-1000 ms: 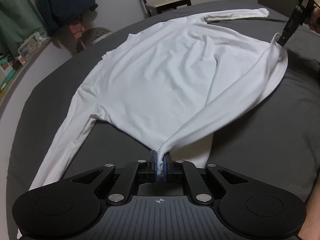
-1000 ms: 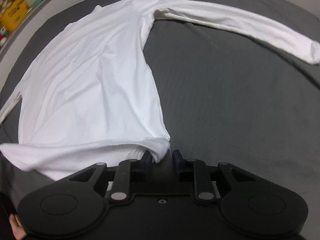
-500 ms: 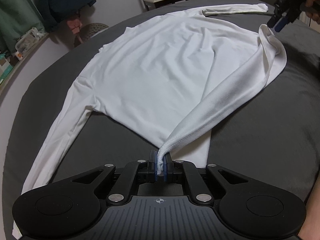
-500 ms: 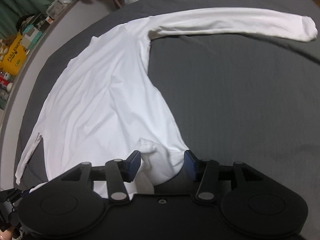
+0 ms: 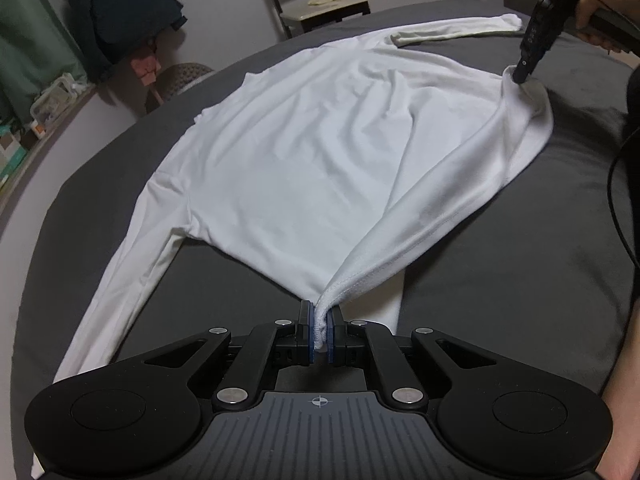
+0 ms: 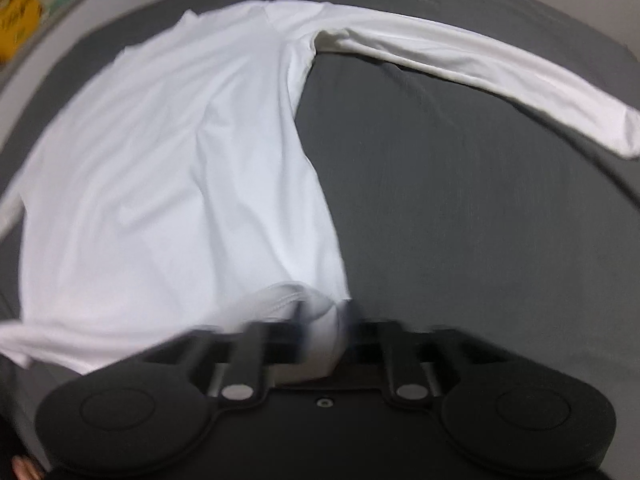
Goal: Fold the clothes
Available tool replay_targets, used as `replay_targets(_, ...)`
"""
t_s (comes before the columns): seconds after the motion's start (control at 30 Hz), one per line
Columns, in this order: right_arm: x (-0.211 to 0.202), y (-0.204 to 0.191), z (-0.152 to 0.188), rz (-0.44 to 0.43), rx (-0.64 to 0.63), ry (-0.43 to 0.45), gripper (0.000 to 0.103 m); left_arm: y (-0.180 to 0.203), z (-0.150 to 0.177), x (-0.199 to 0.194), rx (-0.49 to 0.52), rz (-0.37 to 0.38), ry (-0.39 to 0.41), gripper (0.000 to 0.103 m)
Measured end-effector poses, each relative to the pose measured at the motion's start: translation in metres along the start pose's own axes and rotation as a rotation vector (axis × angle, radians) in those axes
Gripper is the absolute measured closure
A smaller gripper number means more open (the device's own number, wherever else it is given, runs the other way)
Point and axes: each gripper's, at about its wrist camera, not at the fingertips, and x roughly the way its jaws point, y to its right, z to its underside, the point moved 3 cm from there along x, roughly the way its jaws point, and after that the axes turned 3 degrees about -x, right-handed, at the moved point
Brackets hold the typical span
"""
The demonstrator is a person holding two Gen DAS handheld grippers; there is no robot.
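We see a bed (image 5: 500,280) under a dark grey cover with a fine, matte weave, and on it a white long-sleeved shirt (image 5: 304,152) spread nearly flat. It fills the middle of the bed, one sleeve running toward the near left and the other stretched along the far right edge. The cloth looks thin, soft and smooth, with shallow creases over the body and a stitched hem.

We judge the fold barely begun: only the hem edge is raised, drawn into a loose ridge between the two grippers, while the body and both sleeves lie unfolded. The hem has yet to be carried over the body, and the sleeves have yet to be tucked in.

Our left gripper (image 5: 319,330) has its fingers pinched tight on one corner of the hem at the near edge, the cloth bunched between the blue pads. Our right gripper (image 6: 326,330) has just closed its fingers, and a wad of hem sits between them; that view is blurred, but the left view shows its tip gripping the raised cloth at the far right.
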Motion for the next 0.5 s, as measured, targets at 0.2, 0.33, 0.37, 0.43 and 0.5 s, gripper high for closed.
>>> replay_targets(0.2,-0.076,0.022,0.023,0.002,-0.071,0.208,0.100,0.015,0.000,-0.032,0.103,-0.020,0.076,0.098)
replay_targets(0.33,-0.131,0.029,0.059,-0.040,-0.110,0.301,0.101,0.034,-0.003,-0.064,0.193,-0.012,0.119,0.098)
replay_targets(0.37,-0.129,0.031,0.067,-0.033,-0.131,0.257,0.101,0.041,-0.003,-0.070,0.227,-0.006,0.116,0.098)
replay_targets(0.43,-0.105,0.038,0.076,0.007,-0.169,0.118,0.102,0.061,0.001,-0.072,0.326,0.033,0.067,0.098)
replay_targets(0.5,-0.076,0.050,0.080,0.039,-0.169,0.002,0.102,0.079,0.006,-0.064,0.422,0.058,0.013,0.098)
